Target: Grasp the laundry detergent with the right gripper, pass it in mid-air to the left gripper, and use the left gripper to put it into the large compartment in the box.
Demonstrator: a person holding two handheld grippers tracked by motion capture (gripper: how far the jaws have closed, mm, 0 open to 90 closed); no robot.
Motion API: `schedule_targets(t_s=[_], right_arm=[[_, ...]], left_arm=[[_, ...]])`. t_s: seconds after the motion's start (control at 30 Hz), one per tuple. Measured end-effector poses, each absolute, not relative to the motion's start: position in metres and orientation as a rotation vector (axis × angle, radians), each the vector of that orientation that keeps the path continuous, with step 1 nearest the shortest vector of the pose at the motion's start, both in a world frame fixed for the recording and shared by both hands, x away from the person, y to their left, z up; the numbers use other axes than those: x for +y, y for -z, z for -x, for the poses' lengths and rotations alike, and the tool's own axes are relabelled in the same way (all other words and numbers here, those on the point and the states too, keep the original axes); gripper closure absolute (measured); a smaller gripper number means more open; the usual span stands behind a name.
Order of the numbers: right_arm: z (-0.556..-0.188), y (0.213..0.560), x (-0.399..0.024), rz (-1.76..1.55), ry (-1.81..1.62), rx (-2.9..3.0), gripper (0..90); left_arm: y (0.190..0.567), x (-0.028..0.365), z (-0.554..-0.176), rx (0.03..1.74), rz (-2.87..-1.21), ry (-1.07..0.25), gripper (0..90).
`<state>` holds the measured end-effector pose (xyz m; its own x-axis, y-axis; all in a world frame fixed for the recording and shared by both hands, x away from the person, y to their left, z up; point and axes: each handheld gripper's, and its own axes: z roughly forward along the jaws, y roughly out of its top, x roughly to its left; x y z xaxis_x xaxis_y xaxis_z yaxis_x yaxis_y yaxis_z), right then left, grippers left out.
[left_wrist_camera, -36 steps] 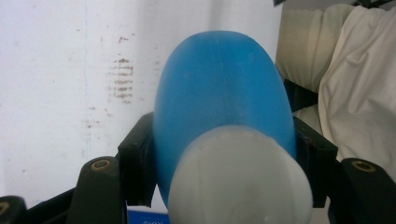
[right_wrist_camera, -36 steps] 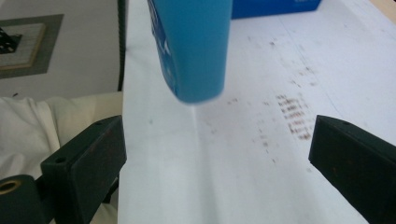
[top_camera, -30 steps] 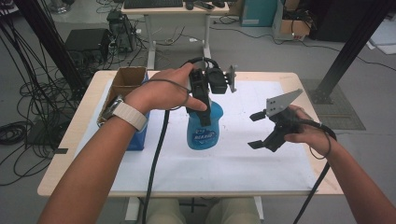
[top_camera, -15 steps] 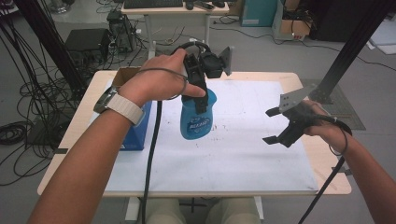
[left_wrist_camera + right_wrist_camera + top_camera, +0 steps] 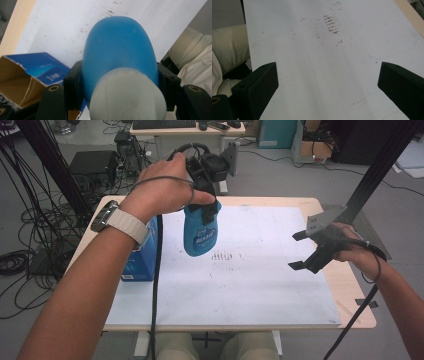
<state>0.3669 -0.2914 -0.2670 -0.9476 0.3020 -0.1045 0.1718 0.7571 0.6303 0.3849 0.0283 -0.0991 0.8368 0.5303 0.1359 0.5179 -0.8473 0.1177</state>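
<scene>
Fingers [image 5: 72, 87] of left gripper [image 5: 202, 202] clamped either side of blue bottle [image 5: 200, 229], just below white cap [image 5: 127, 96], pads pressing on its shoulders. Bottle hung clear of white mat [image 5: 260, 285], long axis near vertical w/ slight tilt, cap end up at the jaws, base toward mat, above the mat's left-centre area. Sat just right of torn blue carton [image 5: 142, 255], not touching. Right gripper [image 5: 299, 251] spread wide and empty, well apart to the right near table edge [image 5: 350, 285], jaws aimed leftward across mat toward brown scuff marks [image 5: 332, 23]. Left hand clearly nearer; judged any handover or set-down would turn on bottle's base facing down, w/ right gripper approaching from the side.
</scene>
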Motion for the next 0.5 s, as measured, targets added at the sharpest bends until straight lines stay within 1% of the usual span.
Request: schedule_targets(t_s=[0.03, 0.1, 0.13, 0.2, 0.5], right_arm=[[-0.369, 0.267, -0.292, -0.343, -0.969, 2.747, 3.3], [-0.368, 0.270, -0.293, -0.375, -0.999, 2.723, 3.2], [-0.364, 0.268, -0.294, -0.452, -0.968, 2.745, 3.2], [-0.364, 0.269, -0.294, -0.465, -0.962, 2.751, 3.3], [-0.367, 0.271, -0.301, -0.495, -0.953, 2.748, 3.5]], left_arm=[[0.097, 0.029, -0.386, 0.871, -2.927, -0.257, 37.5], [0.092, 0.032, -0.388, 0.937, -2.901, -0.270, 37.4], [0.091, 0.033, -0.388, 0.954, -2.896, -0.271, 37.5], [0.087, 0.036, -0.390, 1.011, -2.873, -0.282, 37.4], [0.071, 0.051, -0.399, 1.218, -2.794, -0.277, 37.5]])
